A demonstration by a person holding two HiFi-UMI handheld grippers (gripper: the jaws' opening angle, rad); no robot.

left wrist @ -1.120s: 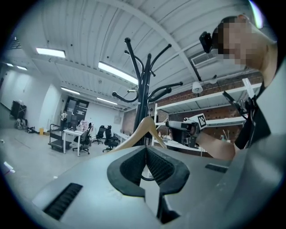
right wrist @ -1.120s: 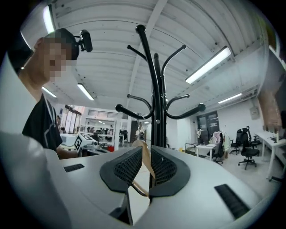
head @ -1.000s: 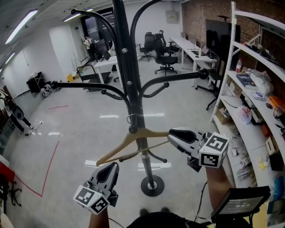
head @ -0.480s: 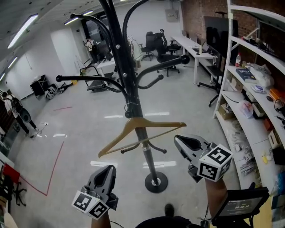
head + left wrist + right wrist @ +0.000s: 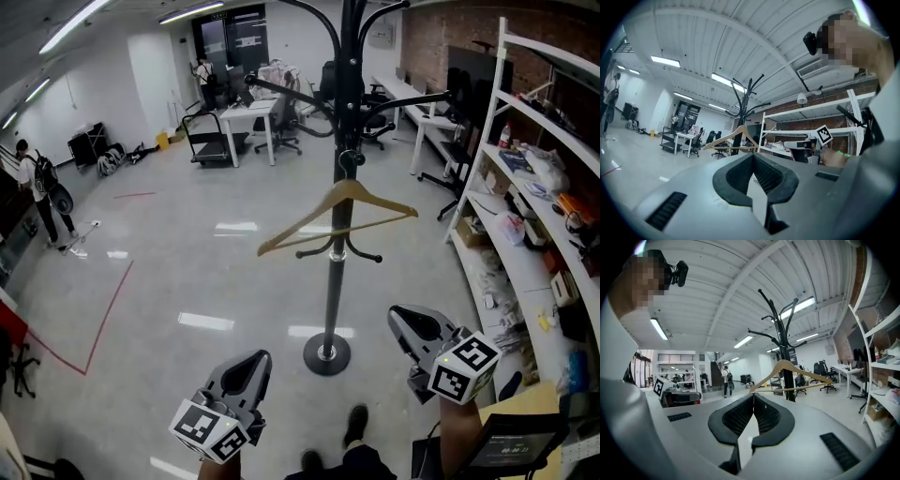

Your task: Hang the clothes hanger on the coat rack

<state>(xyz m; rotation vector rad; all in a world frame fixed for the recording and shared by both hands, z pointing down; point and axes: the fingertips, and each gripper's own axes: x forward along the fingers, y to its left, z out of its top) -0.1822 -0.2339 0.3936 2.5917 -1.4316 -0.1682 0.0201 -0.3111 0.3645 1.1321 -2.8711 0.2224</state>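
A wooden clothes hanger (image 5: 305, 217) hangs by its hook on the black coat rack (image 5: 335, 281), just under a ring on the pole, tilted down to the left. My left gripper (image 5: 255, 361) is low at the front left, shut and empty. My right gripper (image 5: 405, 319) is low at the front right, also shut and empty, well short of the rack. In the left gripper view the hanger (image 5: 736, 137) and rack (image 5: 740, 112) stand far beyond the closed left gripper (image 5: 753, 157). The right gripper view shows the hanger (image 5: 787, 366) ahead of the closed right gripper (image 5: 753, 397).
White shelving (image 5: 525, 216) full of items runs along the right. Desks (image 5: 248, 117) and office chairs stand at the back. A person (image 5: 42, 187) stands far left. Red tape (image 5: 103, 319) marks the floor. The rack's round base (image 5: 326, 354) sits on the floor near my shoes (image 5: 354, 424).
The right gripper was at the hanger's right end a second ago and has drawn back and down. Both grippers now sit farther from the rack. The hanger stays on the rack.
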